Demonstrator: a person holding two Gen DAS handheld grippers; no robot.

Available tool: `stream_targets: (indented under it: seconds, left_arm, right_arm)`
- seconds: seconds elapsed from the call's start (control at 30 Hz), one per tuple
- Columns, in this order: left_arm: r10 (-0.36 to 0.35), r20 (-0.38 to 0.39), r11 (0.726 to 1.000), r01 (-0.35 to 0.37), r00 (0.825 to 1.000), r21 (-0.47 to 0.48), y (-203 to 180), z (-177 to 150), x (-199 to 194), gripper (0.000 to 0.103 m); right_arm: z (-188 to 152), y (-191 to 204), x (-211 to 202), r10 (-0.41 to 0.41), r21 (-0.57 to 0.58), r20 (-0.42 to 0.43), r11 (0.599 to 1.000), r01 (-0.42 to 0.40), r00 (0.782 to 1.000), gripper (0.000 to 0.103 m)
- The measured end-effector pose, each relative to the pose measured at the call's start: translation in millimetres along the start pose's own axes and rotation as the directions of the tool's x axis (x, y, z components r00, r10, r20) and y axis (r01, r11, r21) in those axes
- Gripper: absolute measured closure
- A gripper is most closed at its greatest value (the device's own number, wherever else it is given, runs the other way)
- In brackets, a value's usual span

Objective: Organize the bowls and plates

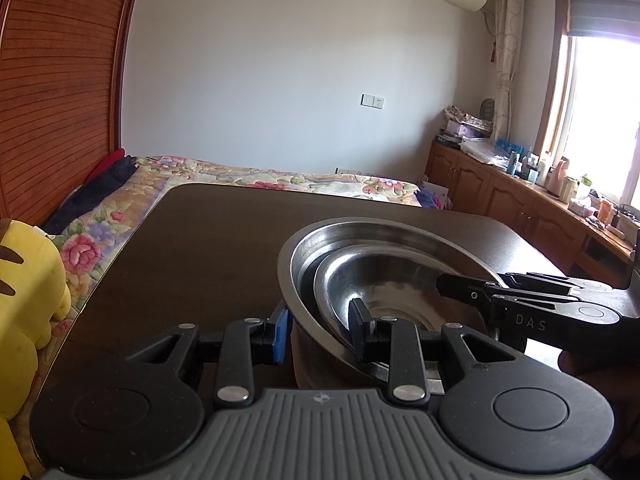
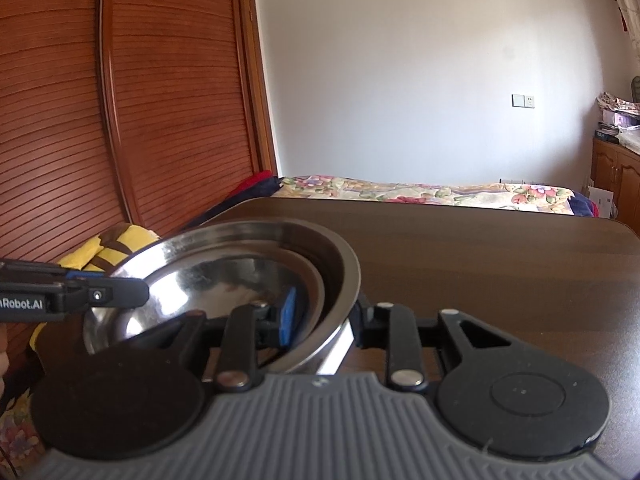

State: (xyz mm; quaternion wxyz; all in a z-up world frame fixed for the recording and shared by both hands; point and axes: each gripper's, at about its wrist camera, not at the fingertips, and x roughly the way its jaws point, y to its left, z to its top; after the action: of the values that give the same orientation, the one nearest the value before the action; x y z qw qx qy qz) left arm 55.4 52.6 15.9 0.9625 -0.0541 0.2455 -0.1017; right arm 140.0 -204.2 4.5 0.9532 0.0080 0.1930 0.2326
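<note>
Two steel bowls sit nested on a dark wooden table (image 1: 192, 240): a large outer bowl (image 1: 400, 229) and a smaller inner bowl (image 1: 392, 280) lying tilted inside it. My left gripper (image 1: 320, 334) straddles their near wall, blue-padded finger outside and the other finger inside the inner bowl, shut on both walls. My right gripper (image 1: 468, 292) reaches in from the right. In the right wrist view it (image 2: 325, 318) clamps the outer bowl (image 2: 346, 272) and inner bowl (image 2: 200, 276) the same way. The left gripper (image 2: 136, 292) enters at the opposite rim.
A yellow plush toy (image 1: 24, 280) lies left of the table on a floral bed (image 1: 240, 174). Wooden cabinets (image 1: 500, 196) with clutter run under the window on the right. A slatted wardrobe (image 2: 120, 100) stands at the left. Bare tabletop (image 2: 500, 248) stretches beyond the bowls.
</note>
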Motion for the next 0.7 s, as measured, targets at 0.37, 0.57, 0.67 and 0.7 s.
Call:
stream_targets:
  seconds: [0.37, 0.57, 0.67, 0.7]
  left_arm:
    - [0.033, 0.024, 0.999, -0.033, 0.999, 0.013, 3, 3, -3, 0.056]
    - [0.053, 0.054, 0.998, -0.055, 0.997, 0.04, -3, 11, -11, 0.044]
    - [0.056, 0.081, 0.996, -0.062, 0.995, 0.062, -9, 15, -16, 0.034]
    - [0.055, 0.091, 0.996, -0.061, 0.994, 0.071, -12, 17, -18, 0.033]
  right_arm:
    - [7, 0, -11, -0.038, -0.022, 0.039, 0.999, 0.038, 0.999, 0.044]
    - [16, -4, -30, -0.067, -0.031, 0.073, 0.997, 0.069, 0.995, 0.043]
    - [18, -6, -42, -0.086, -0.03, 0.09, 0.996, 0.089, 0.992, 0.041]
    - [19, -7, -46, -0.093, -0.027, 0.093, 0.995, 0.096, 0.991, 0.039]
